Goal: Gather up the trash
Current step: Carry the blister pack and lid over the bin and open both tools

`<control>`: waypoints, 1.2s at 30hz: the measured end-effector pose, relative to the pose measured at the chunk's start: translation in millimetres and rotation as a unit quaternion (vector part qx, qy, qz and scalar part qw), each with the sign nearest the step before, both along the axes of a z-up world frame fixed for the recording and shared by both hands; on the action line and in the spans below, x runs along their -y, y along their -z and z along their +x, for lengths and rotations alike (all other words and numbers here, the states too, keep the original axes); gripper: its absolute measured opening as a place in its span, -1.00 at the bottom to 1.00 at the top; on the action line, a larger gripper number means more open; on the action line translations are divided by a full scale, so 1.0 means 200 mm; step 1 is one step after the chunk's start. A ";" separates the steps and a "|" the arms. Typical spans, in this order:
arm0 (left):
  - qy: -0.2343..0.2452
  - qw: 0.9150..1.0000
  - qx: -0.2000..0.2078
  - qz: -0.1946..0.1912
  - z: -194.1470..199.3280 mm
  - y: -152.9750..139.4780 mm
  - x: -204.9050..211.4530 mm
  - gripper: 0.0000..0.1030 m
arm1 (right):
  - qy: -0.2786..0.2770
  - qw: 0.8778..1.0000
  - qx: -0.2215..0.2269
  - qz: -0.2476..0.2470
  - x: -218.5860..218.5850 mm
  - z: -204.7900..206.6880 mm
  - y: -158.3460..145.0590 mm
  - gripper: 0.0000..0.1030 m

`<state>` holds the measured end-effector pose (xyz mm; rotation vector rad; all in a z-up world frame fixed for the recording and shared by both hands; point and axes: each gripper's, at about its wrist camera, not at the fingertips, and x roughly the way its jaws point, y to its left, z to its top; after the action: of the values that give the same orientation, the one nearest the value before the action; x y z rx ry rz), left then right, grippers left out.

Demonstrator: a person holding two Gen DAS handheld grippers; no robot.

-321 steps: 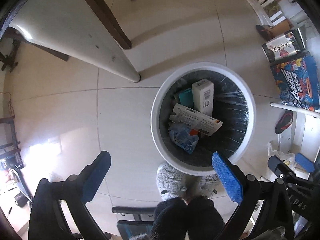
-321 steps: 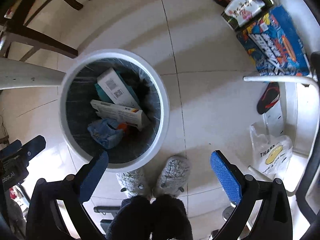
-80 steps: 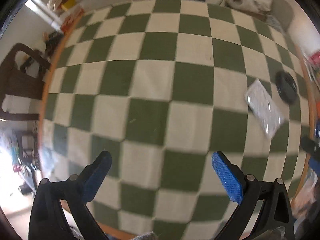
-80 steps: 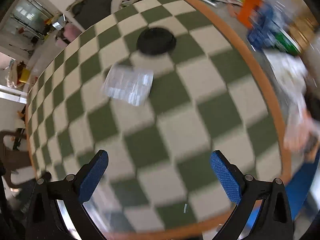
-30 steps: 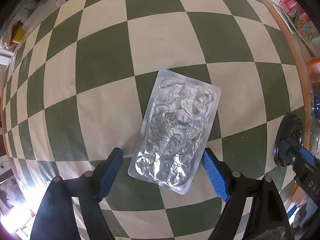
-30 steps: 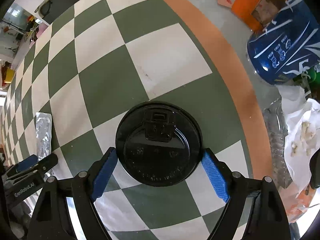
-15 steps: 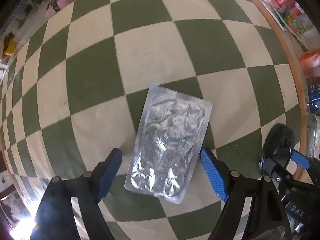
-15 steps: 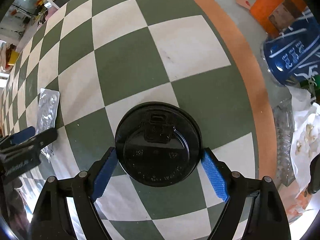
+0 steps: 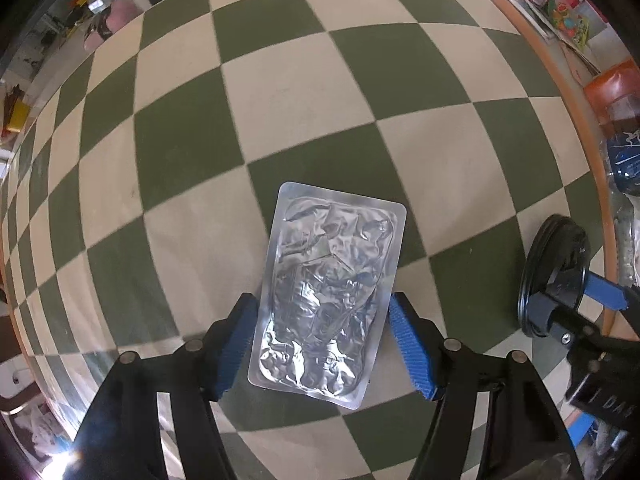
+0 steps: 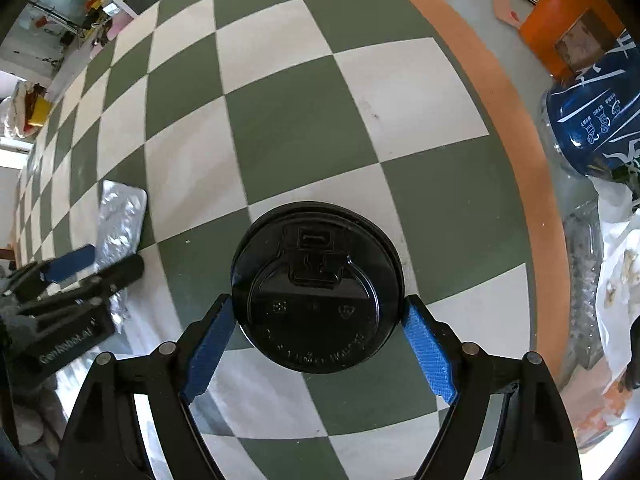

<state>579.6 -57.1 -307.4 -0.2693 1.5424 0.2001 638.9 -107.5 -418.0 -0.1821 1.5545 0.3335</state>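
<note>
A crumpled silver foil blister pack [image 9: 328,292] lies between the blue pads of my left gripper [image 9: 326,344], which touch its two long edges above the green and cream checkered tablecloth [image 9: 280,92]. It also shows in the right wrist view [image 10: 120,216], at the left. A black plastic cup lid [image 10: 318,286] sits between the pads of my right gripper [image 10: 318,344], which press on its rim. The lid also shows at the right of the left wrist view [image 9: 556,268].
The table's orange-brown edge [image 10: 500,80] curves along the right. Beyond it are a blue bottle [image 10: 596,120], an orange box [image 10: 560,28] and a white plastic bag [image 10: 616,272]. Cluttered floor lies beyond the table's far left side.
Both grippers have closed in: the left pads now touch the foil pack's edges and the right pads now touch the lid's rim. Both cameras sit closer to their objects.
</note>
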 end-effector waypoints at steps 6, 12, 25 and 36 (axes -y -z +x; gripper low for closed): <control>-0.024 0.999 0.023 -0.011 -0.05 -0.11 -0.01 0.26 | 0.000 1.000 0.003 0.017 0.10 0.01 -0.06 0.65; -0.035 0.998 0.056 -0.011 -0.19 -0.29 -0.02 0.26 | -0.006 0.999 0.016 0.028 0.14 -0.04 -0.12 0.65; -0.074 0.993 0.096 0.010 -0.65 -0.38 -0.26 0.26 | -0.052 0.996 0.049 0.045 0.05 -0.35 -0.51 0.65; -0.083 0.986 0.142 -0.005 -1.51 -0.51 -0.36 0.26 | -0.061 0.992 0.085 0.071 -0.09 -1.21 -0.67 0.65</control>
<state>278.1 14.4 -205.4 -0.4166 1.2384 0.2718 397.2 -90.0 -283.3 -0.1898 1.3484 0.5108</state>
